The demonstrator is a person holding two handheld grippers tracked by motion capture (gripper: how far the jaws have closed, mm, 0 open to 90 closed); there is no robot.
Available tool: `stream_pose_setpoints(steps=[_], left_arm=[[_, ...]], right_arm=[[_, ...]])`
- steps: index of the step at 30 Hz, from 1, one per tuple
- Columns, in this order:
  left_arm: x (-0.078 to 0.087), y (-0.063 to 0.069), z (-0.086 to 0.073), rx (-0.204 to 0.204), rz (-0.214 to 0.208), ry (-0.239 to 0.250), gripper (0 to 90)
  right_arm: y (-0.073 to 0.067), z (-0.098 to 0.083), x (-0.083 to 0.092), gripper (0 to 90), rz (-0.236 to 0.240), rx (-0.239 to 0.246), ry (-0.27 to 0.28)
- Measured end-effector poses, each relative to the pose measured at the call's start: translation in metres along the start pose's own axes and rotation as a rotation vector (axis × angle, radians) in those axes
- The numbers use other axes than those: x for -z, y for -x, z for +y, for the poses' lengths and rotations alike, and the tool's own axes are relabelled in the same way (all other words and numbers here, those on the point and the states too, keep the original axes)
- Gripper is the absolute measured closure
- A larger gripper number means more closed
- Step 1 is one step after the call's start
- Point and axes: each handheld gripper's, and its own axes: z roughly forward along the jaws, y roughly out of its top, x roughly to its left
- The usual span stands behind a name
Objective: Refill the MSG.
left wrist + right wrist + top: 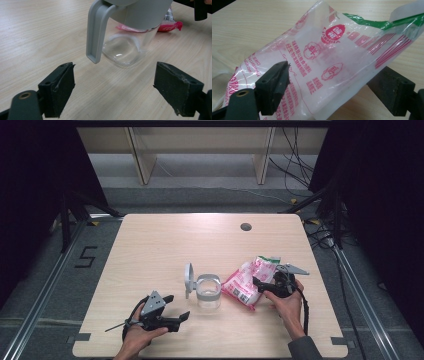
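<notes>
A clear jar [208,296] with a grey rim stands at the table's middle, and its grey flip lid [188,280] stands open on its left side. In the left gripper view the jar [125,47] is close ahead and the grey lid [96,32] hangs down beside it. My left gripper [177,307] [113,75] is open just short of the jar, holding nothing. A white and pink plastic bag [247,281] [332,57] with a green top edge lies right of the jar. My right gripper [258,284] [337,82] is open, its jaws standing either side of the bag's lower part.
The wooden table [165,245] has a round cable hole [245,226] at the back right. Beyond it are wooden shelf legs [142,162], loose cables [300,165] on the floor and a "5" mark [86,256] at the left.
</notes>
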Motion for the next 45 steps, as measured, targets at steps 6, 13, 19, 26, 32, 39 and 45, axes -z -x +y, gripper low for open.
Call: stream_pose_setpoints(steps=[6,13,19,26,32,39,45], left_arm=[[0.000,0.002,0.001,0.002,-0.022,0.000,16.4],[0.000,0.002,0.001,0.006,-0.020,0.006,16.7],[-0.001,0.004,0.000,0.001,-0.017,-0.002,16.7],[-0.001,0.004,0.000,0.002,-0.017,0.001,17.0],[-0.001,0.005,0.000,0.016,-0.023,0.015,17.0],[-0.001,0.005,-0.001,0.000,-0.024,-0.003,17.1],[0.000,0.006,0.000,-0.001,-0.026,-0.001,17.2]], right_arm=[[0.000,0.001,-0.005,21.4,0.006,-0.030,-0.011],[-0.003,0.002,-0.012,27.4,-0.007,-0.081,-0.024],[0.003,0.004,-0.016,41.3,-0.012,-0.051,-0.001],[0.006,0.004,-0.017,55.9,-0.021,-0.081,-0.015],[0.002,0.004,-0.020,72.4,-0.013,-0.069,-0.007],[0.000,0.004,-0.021,83.6,-0.002,-0.080,0.003],[0.003,0.007,-0.016,90.0,0.030,-0.024,0.033]])
